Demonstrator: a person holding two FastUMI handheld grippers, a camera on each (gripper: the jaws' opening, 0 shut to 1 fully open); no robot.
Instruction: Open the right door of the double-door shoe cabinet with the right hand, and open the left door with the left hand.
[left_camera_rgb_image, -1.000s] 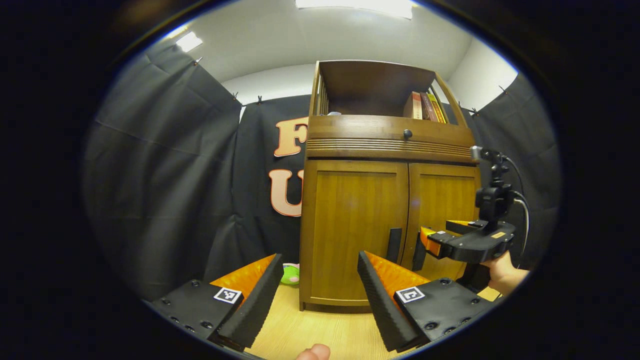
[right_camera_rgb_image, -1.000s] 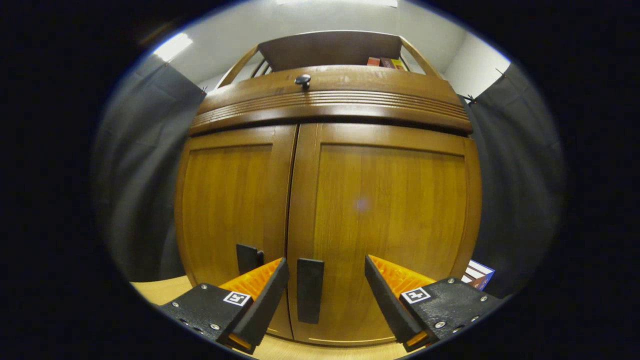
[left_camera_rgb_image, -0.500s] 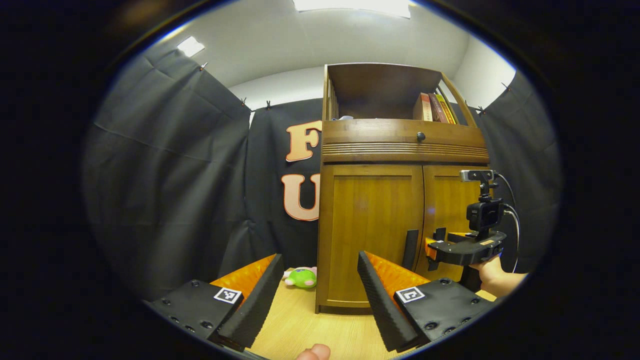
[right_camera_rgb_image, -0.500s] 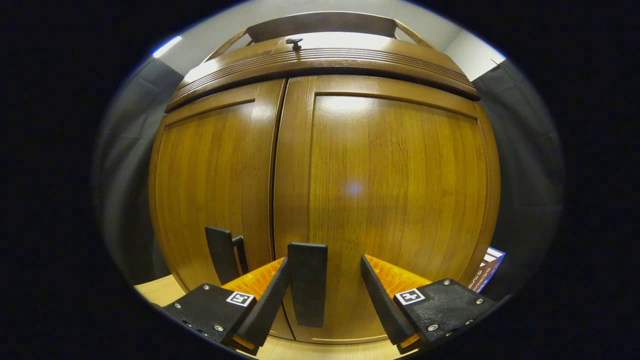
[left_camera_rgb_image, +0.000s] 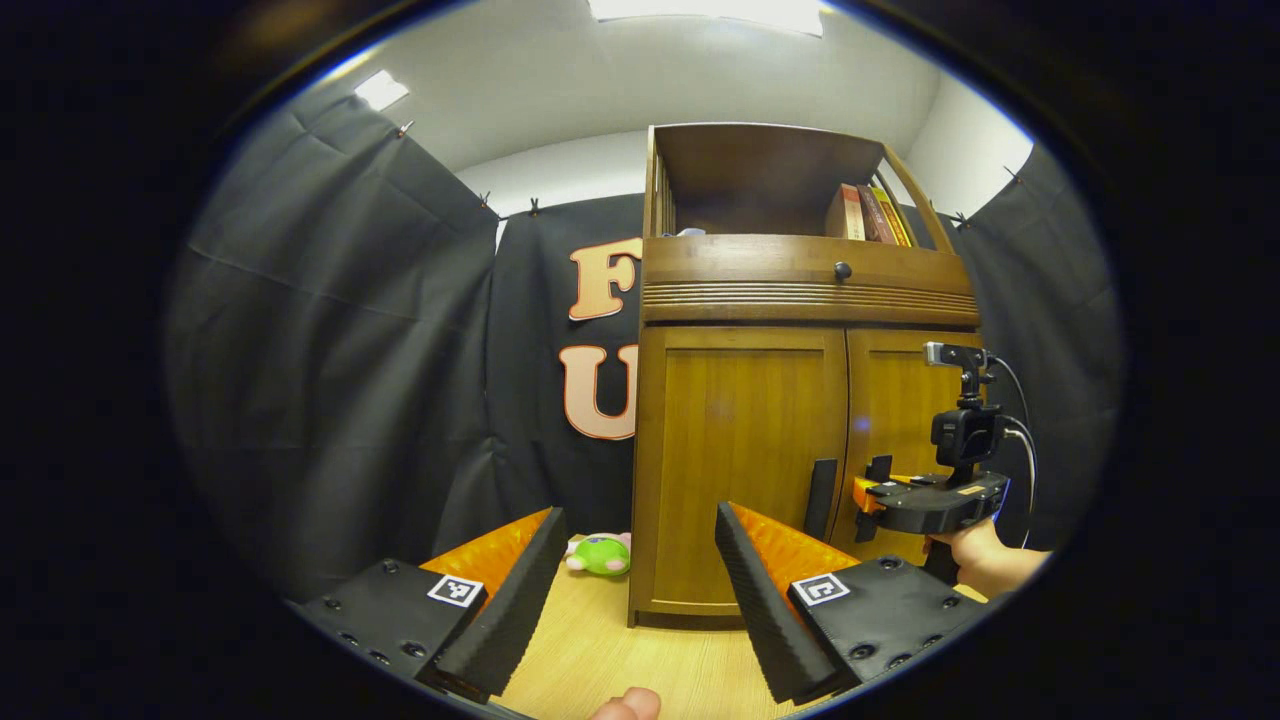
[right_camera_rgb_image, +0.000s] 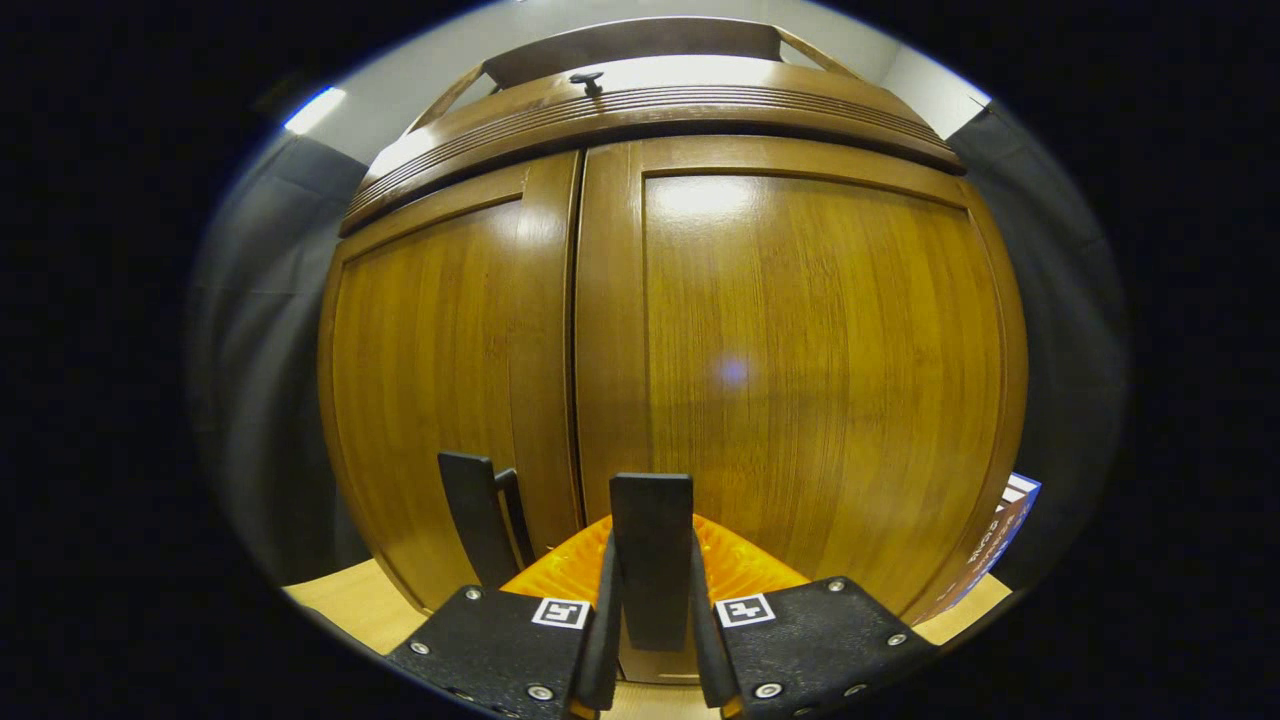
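The right door's handle (right_camera_rgb_image: 651, 560) stands at 6 o'clock in the right gripper view, low beside the middle seam, and the right gripper (right_camera_rgb_image: 651, 640) pinches it between both fingers, ready, I judge, for pulling. The left door's handle (right_camera_rgb_image: 478, 518) waits at 9 o'clock of it. The left gripper (left_camera_rgb_image: 634, 590) hangs spread wide, well apart from the shoe cabinet (left_camera_rgb_image: 740, 450).

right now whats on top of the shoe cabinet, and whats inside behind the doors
On top, the shoe cabinet carries an open shelf holding a few upright books at its right end. Both doors are closed, so the inside is hidden. The right gripper is clamped on the right door's handle.
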